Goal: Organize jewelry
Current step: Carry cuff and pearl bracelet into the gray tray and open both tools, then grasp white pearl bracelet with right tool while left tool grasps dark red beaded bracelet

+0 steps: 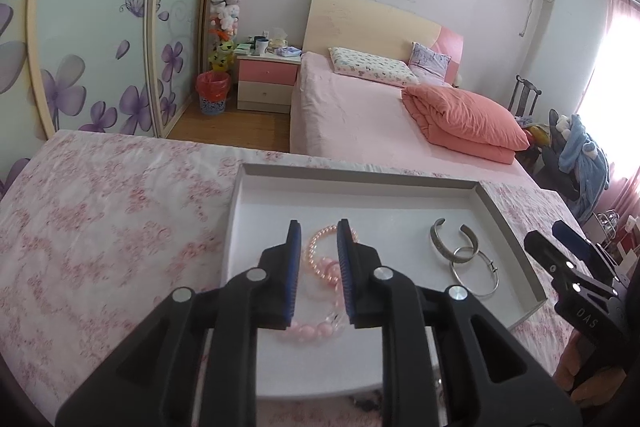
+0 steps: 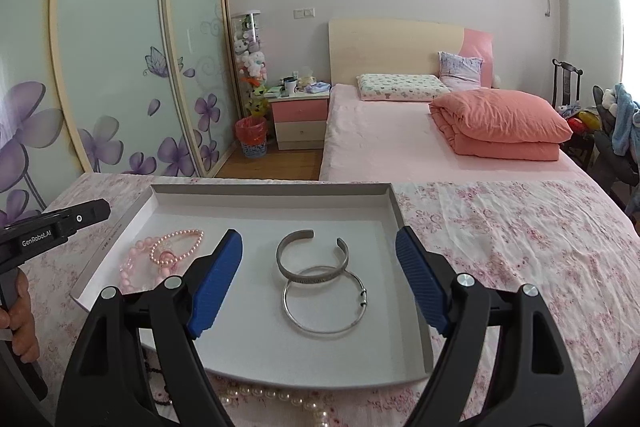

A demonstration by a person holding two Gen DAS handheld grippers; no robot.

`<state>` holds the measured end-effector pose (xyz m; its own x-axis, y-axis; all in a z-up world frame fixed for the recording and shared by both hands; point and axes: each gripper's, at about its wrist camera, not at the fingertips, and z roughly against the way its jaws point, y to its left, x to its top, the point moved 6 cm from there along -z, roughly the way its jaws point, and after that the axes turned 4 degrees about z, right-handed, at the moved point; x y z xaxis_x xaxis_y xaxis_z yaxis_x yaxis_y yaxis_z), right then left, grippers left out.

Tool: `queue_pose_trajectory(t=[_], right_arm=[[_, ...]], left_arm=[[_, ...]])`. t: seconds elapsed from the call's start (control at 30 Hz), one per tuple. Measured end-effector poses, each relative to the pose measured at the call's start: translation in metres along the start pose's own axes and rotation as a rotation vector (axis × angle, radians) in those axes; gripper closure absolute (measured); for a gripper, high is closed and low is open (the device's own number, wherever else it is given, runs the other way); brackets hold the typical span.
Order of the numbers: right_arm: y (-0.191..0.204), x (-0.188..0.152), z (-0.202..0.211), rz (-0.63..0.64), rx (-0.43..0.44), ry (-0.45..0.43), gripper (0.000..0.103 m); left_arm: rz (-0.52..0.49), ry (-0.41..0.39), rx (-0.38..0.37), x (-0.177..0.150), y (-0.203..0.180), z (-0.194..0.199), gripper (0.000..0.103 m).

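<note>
Left wrist view: the left gripper (image 1: 318, 239) hangs over a shallow white tray (image 1: 360, 174) that lies on a table covered with a pink floral cloth (image 1: 100, 219). Its blue-padded fingers (image 1: 295, 267) stand a little apart with nothing pinched; a pile of pink bead bracelets (image 1: 320, 259) lies on the tray floor just below and between them. Toward the tray's right side a silver cuff bracelet (image 1: 454, 239) overlaps a thin silver bangle (image 1: 476, 273). The right gripper (image 1: 568, 259) shows at the right edge, beside the tray.

Right wrist view: the right gripper (image 2: 319, 283) is spread wide, its fingers (image 2: 216, 283) holding nothing, with the silver cuff bracelet (image 2: 312, 255) and the thin silver bangle (image 2: 324, 301) lying on the tray (image 2: 272, 189) between and below them. The pink bead bracelets (image 2: 160, 255) sit in the tray's left part. A white pearl strand (image 2: 280, 397) lies on the cloth (image 2: 520, 227) just outside the tray's near edge. The left gripper (image 2: 60, 223) shows at the left edge.
</note>
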<state>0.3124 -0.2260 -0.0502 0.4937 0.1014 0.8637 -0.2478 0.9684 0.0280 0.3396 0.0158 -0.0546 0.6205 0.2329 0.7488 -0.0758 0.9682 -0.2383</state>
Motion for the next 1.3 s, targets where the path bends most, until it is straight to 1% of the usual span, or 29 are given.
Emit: queue_pose_trajectory(t=[0.2,0.43,0.57,0.7,0.73,0.77,0.8,0.87,1.0,1.07,1.1,1.17,1.3], right_arm=[[0.001,-0.006,0.012,0.005,-0.007,0.001,0.024],[-0.003,-0.024,0.032,0.005,-0.007,0.021,0.024],[-0.004,-0.042,0.041,0.009,-0.007,0.05,0.024],[-0.004,-0.062,0.043,0.015,-0.014,0.106,0.025],[-0.003,-0.066,0.041,0.018,-0.015,0.122,0.028],[-0.003,-0.071,0.039,0.022,-0.014,0.148,0.034],[-0.003,-0.076,0.036,0.024,-0.01,0.177,0.036],[-0.001,-0.084,0.029,0.03,-0.007,0.231,0.046],[0.003,-0.099,0.017,0.039,-0.004,0.308,0.059],[0.005,-0.105,0.012,0.044,-0.009,0.338,0.071],[0.005,-0.107,0.011,0.044,-0.009,0.346,0.075],[0.005,-0.106,0.014,0.044,-0.012,0.347,0.089],[-0.001,-0.109,0.022,0.048,-0.044,0.35,0.092]], left_arm=[[0.0,0.008,0.003,-0.015,0.003,0.017,0.083],[-0.024,0.02,-0.008,-0.037,0.0,0.037,0.08],[-0.043,0.032,-0.03,-0.054,-0.007,0.049,0.08],[-0.062,0.045,-0.044,-0.068,-0.013,0.057,0.08],[-0.063,0.047,-0.045,-0.07,-0.014,0.057,0.079],[-0.064,0.05,-0.045,-0.072,-0.015,0.058,0.079],[-0.065,0.052,-0.044,-0.074,-0.015,0.059,0.079],[-0.064,0.055,-0.043,-0.076,-0.016,0.061,0.078],[-0.073,0.053,-0.05,-0.08,-0.018,0.068,0.077],[-0.081,0.056,-0.054,-0.082,-0.019,0.07,0.076],[-0.086,0.058,-0.057,-0.084,-0.02,0.071,0.076],[-0.093,0.064,-0.064,-0.087,-0.022,0.072,0.076],[-0.11,0.08,-0.087,-0.095,-0.03,0.073,0.076]])
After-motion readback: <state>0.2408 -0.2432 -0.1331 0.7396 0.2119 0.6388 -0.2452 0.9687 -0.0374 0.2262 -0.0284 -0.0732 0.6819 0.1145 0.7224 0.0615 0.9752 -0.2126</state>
